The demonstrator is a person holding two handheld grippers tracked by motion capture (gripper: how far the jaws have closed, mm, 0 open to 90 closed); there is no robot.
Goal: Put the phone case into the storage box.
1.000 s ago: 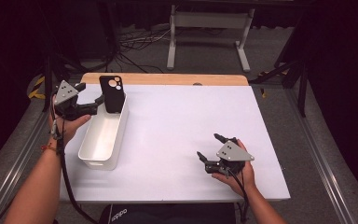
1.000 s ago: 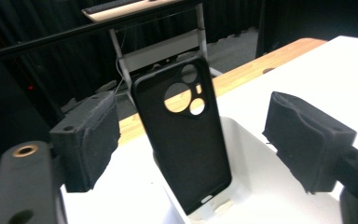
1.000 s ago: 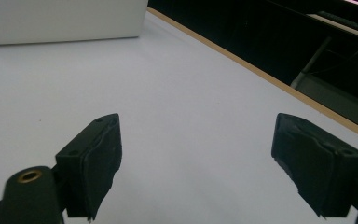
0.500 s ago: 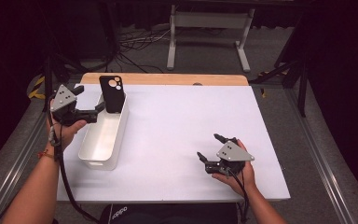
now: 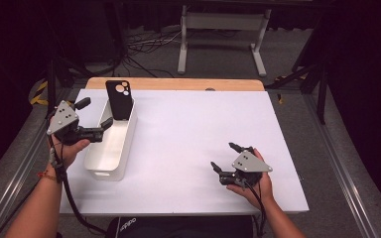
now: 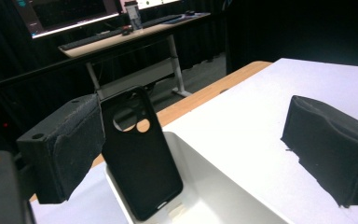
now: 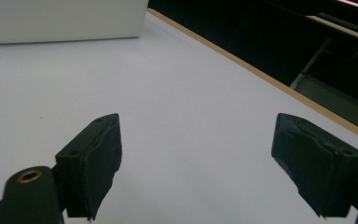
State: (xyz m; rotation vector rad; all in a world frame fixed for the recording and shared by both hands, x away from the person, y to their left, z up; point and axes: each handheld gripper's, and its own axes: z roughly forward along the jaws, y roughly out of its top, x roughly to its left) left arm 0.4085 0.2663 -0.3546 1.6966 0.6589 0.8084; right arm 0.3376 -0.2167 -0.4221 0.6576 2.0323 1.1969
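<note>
Matt black phone case point(image 6: 140, 154), glossy white bin point(image 5: 110, 148)

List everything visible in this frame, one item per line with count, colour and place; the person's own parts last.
Phone case: one, black, standing upright at the far end of the bin, leaning on its end wall.
Bin: one, white, oblong, left side of the table.
Table: one, white top with a wooden far edge.
Desk frame: one, pale grey, on the floor beyond the table.
Left tongs: one, black, open, at the bin's left rim.
Right tongs: one, black, open, near the table's front right, holding nothing.
</note>
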